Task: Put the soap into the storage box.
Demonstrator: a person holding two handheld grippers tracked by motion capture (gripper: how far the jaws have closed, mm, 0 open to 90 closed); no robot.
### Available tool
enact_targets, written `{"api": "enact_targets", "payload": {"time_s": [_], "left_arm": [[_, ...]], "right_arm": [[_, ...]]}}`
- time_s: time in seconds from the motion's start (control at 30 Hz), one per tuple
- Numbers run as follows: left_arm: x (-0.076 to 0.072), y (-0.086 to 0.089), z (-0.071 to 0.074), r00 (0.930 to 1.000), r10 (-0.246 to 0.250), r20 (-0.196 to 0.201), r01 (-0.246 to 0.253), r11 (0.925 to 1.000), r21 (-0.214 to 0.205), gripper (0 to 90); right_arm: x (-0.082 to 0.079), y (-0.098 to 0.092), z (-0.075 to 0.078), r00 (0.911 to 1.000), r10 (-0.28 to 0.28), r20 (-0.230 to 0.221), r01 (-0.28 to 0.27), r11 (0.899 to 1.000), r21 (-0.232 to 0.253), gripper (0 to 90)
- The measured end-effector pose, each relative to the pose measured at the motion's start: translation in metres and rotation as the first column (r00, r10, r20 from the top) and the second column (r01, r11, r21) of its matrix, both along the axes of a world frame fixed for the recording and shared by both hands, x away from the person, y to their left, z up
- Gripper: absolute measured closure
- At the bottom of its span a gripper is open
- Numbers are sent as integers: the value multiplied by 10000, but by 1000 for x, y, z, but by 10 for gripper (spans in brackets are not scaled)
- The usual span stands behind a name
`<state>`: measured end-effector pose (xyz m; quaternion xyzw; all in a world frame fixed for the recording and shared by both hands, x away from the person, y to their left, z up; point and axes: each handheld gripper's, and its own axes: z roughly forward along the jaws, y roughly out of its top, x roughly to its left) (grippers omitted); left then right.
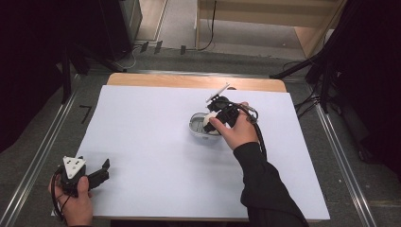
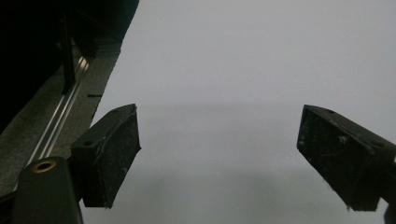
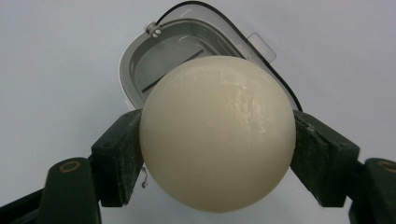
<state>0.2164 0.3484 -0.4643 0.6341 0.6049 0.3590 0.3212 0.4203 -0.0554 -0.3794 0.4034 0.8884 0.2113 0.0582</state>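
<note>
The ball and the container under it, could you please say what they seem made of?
Ball: cream, smooth and slightly glossy with soft highlights, probably plastic or resin. Container: white rim, grey inside, clear hinged lid, so likely moulded plastic.

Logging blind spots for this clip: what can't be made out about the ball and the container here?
- Container floor, right gripper view: the cream ball in the right claw covers its near half.
- Ball, high view: small, mostly hidden by the claw and hand.
- Whether the ball touches the container: cannot tell.
- Left claw: open on bare white table.
</note>
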Motion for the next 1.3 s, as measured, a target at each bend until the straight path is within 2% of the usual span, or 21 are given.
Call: {"api": "enact_targets", "payload": {"time_s": [0.37,1.0,1.3], "left_arm": [[0,0,0,10000,4,-5,-4,10000,9,142],[1,0,0,10000,-9,-20,9,10000,-3,141],[1,0,0,10000,7,-20,-7,10000,-32,141]], "right_arm": [[9,8,-8,9997,-196,-146,197,9998,99,253],[13,15,-19,9985,-294,-461,289,9995,-124,253],[13,15,-24,9982,-290,-523,286,9996,-81,252]]}}
